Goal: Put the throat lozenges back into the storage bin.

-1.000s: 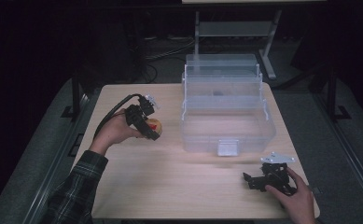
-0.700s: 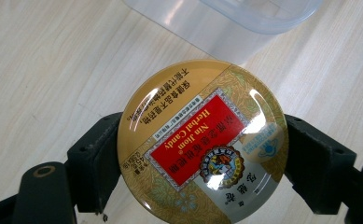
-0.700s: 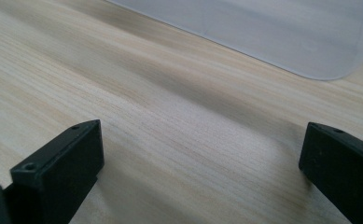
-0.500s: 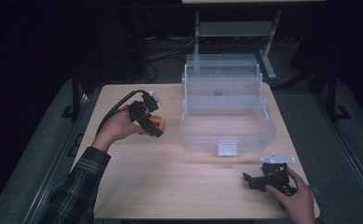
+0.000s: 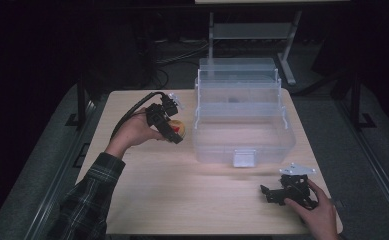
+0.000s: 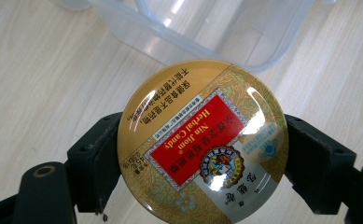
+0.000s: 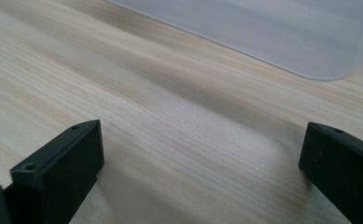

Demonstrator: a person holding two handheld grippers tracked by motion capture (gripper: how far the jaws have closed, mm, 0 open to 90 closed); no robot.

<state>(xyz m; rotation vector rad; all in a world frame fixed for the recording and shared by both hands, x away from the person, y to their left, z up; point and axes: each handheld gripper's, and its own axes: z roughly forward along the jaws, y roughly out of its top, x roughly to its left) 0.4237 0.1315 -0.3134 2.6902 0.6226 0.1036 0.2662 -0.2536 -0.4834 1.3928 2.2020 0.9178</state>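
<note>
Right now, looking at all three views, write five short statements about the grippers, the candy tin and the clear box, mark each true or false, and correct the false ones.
1. The left gripper clamps a round candy tin by its rim. True.
2. The tin's label is blue. False: it is gold with a red panel.
3. The right gripper holds a lid. False: its jaws stand open over bare table.
4. The clear plastic box is open. True.
5. The tin lies inside the box. False: it is held beside the box.
</note>
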